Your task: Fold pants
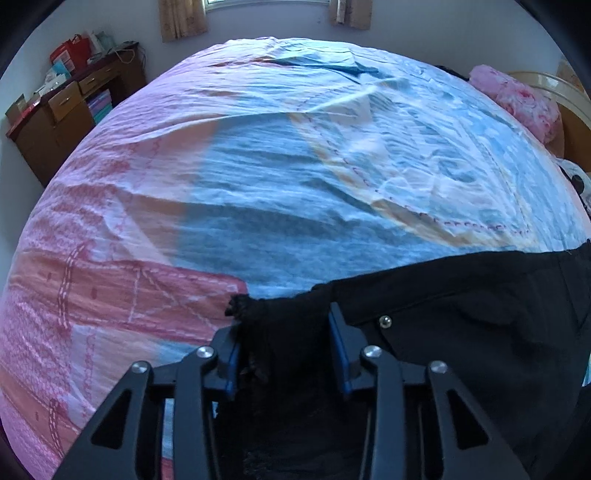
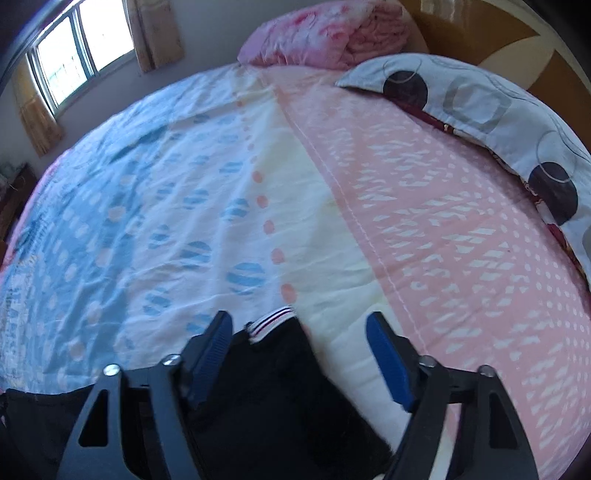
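Observation:
Black pants (image 1: 461, 314) lie on the bed sheet (image 1: 258, 184) at the lower right of the left wrist view, with a small metal button showing. My left gripper (image 1: 284, 321) has its jaws set apart around a frayed black end of the pants, with the cloth between the blue pads (image 1: 338, 332). In the right wrist view the pants (image 2: 266, 376) end in a striped waistband (image 2: 271, 321). My right gripper (image 2: 299, 332) is open, with the black cloth lying between the fingers near the left pad (image 2: 212, 347).
A pink folded quilt (image 2: 325, 33) and a patterned pillow (image 2: 480, 107) lie at the head of the bed by a wooden headboard (image 2: 498, 33). A wooden desk with clutter (image 1: 62, 118) stands by the far wall. A window (image 2: 70, 51) is at the upper left.

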Motion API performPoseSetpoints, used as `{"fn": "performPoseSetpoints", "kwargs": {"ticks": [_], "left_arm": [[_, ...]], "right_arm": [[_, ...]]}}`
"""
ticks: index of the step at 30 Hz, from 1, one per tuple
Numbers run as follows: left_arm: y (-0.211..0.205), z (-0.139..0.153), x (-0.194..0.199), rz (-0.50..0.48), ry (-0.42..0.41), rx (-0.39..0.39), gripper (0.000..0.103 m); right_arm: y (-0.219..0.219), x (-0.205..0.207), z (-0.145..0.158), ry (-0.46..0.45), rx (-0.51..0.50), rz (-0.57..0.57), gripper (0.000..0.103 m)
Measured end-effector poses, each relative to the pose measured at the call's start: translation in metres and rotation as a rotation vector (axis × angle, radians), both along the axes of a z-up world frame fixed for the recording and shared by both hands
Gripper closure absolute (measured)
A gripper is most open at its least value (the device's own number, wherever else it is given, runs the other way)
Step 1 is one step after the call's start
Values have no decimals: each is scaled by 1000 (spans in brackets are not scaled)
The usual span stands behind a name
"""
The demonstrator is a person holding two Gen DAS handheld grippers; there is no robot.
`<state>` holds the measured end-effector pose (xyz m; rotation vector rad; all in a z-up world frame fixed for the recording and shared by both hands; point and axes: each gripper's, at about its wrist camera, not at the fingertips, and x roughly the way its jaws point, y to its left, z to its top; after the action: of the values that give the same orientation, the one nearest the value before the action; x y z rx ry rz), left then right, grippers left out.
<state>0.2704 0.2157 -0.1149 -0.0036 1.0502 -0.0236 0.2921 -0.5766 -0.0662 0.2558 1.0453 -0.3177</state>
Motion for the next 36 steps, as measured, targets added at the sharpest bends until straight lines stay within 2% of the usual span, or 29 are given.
{"fn": "performPoseSetpoints", "kwargs": {"ticks": [4,5,6,8,9,10,11,13,16,22,27,31,36], "left_arm": [[4,-2,1,-5,-12,-32,63],[6,-2,1,-14,-20,-41,63],[10,-3,0,-18,-28,-65,63],[13,-3,0,-10,-34,-92,64],[12,-2,-1,-10,-39,-87,68],[10,-1,-1,-18,-44,-82,76],[7,1,-2,-26,-51,-80,79],[5,5,-6,-19,-65,-90,84],[10,17,-16,-9,-105,-118,84],[15,65,-55,-52,-250,-179,85],[25,92,-104,-66,-352,-255,85],[35,92,-143,-67,-390,-323,85],[44,73,-195,-58,-400,-377,85]], "right_arm": [[-6,15,-24,71,78,36,35],[-5,15,-25,66,70,39,35],[-3,16,-25,62,65,45,40],[1,17,-24,53,71,81,57],[2,16,-22,44,93,93,75],[5,12,-19,35,119,104,87],[9,9,-16,31,117,116,91],[18,1,-9,21,74,136,93],[23,-21,13,-31,45,143,93],[29,-80,80,-169,10,161,94],[38,-158,121,-276,3,169,94],[36,-224,127,-315,9,157,94],[34,-309,108,-349,53,127,94]]}}
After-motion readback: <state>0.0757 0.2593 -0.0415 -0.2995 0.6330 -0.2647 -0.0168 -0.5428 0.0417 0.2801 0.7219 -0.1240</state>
